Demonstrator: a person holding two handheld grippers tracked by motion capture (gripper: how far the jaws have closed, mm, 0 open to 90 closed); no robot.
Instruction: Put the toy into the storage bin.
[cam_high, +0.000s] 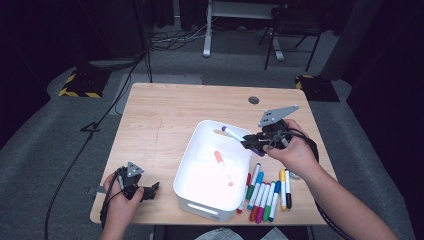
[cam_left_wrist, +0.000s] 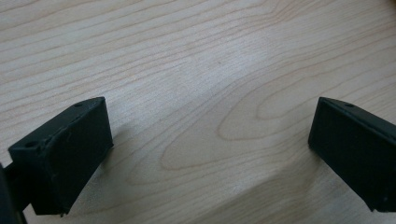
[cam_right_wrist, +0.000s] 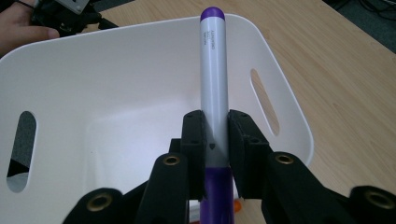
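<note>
Sorting felt-tip markers into a white plastic bin (cam_high: 235, 137) with slotted handles, set near the middle of the light wooden table (cam_high: 160, 115).

Right claw (cam_right_wrist: 216, 140) clamped on a white-barrelled marker with purple cap and purple end (cam_right_wrist: 213, 70), held over the right rim of the bin; seen from above as right claw (cam_high: 248, 143) with the marker (cam_high: 233, 133) pointing left across the opening. Inside already: one orange-capped marker (cam_high: 223, 166) lying on the bin floor. Waiting in a row on the table just right of the bin's near corner: loose coloured markers (cam_high: 265, 192), red, blue, green, purple, yellow, black among them.

Left claw (cam_high: 151, 190) resting at the near left of the table, jaws wide apart with bare wood between them, holding nothing.

Likely best handling: carry the purple marker further left until the whole barrel clears the rim, lower it towards the bin floor, tilt it flat, then part the jaws gently. Releasing too high risks a bounce out; releasing too near the rim risks a marker tipping over the edge. Keep clear of the orange one.
</note>
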